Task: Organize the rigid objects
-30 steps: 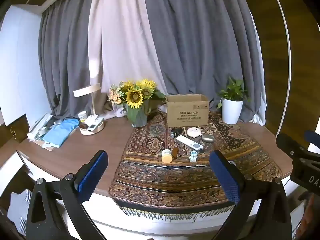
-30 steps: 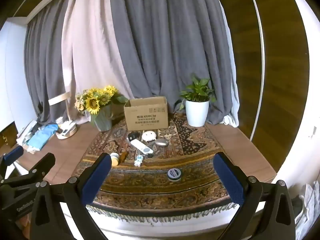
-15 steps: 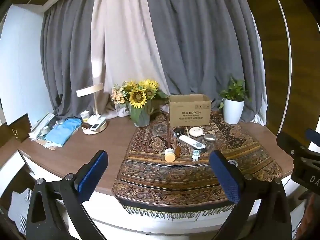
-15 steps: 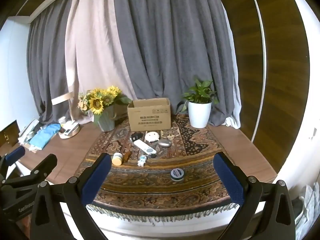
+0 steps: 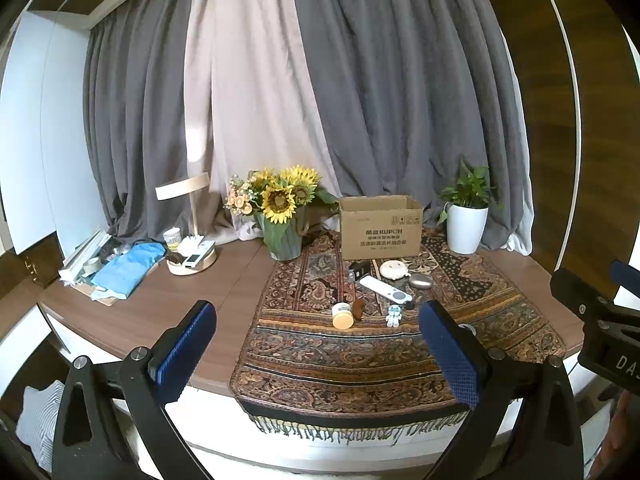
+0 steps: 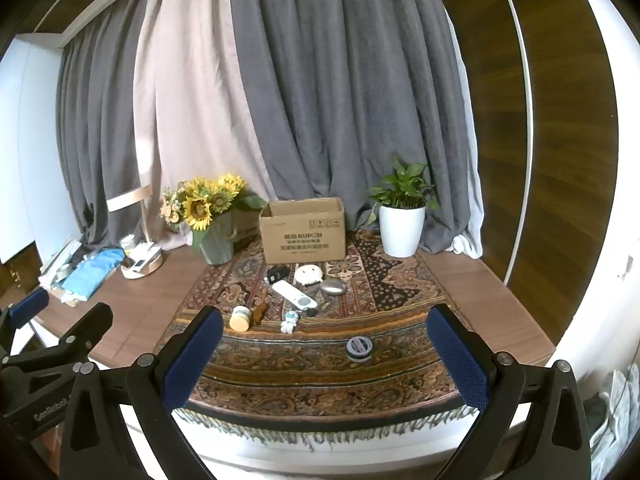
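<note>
Both grippers are held short of the table edge with nothing between their fingers. The left gripper (image 5: 316, 352) has its jaws spread wide; the right gripper (image 6: 326, 354) is likewise spread wide. A patterned runner (image 6: 320, 364) lies across the wooden table (image 5: 168, 300). At its far end stands an open cardboard box (image 6: 304, 236), flanked by a vase of sunflowers (image 6: 212, 236) and a potted plant (image 6: 402, 224). In front of the box lie a black key fob (image 6: 277, 273), a round white device (image 6: 309, 274), a silver oval object (image 6: 333, 287) and a white remote (image 6: 294, 295). Nearer, a small jar (image 6: 240, 318) lies on its side beside a brown item (image 6: 259, 313), with a small figurine (image 6: 290, 321) close by. A round tin (image 6: 359, 348) sits apart, closest to the right gripper.
</note>
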The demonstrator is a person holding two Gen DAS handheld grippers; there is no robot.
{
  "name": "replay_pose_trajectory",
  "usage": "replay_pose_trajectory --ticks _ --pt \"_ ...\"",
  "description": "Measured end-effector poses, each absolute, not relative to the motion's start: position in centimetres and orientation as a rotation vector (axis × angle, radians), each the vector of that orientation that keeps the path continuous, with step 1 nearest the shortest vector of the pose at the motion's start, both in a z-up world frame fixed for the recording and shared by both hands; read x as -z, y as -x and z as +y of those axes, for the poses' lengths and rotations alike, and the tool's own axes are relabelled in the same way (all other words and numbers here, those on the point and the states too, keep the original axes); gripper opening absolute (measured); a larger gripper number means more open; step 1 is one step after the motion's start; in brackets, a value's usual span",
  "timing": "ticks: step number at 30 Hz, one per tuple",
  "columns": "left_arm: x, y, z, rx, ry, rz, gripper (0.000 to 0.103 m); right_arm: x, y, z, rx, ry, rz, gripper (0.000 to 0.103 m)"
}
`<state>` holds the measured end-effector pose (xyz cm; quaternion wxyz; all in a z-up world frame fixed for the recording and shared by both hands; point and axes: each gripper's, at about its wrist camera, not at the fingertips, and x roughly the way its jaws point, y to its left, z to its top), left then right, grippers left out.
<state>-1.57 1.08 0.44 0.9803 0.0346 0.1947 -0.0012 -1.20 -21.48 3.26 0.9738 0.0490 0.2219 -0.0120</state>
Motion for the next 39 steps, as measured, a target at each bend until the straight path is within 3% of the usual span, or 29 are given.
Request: replay_pose_trajectory --ticks 39 --pt "-1.5 0.6 0.6 0.018 -0.065 0.388 0.103 -3.6 1.2 -21.3 0.022 -0.093 0.422 0.103"
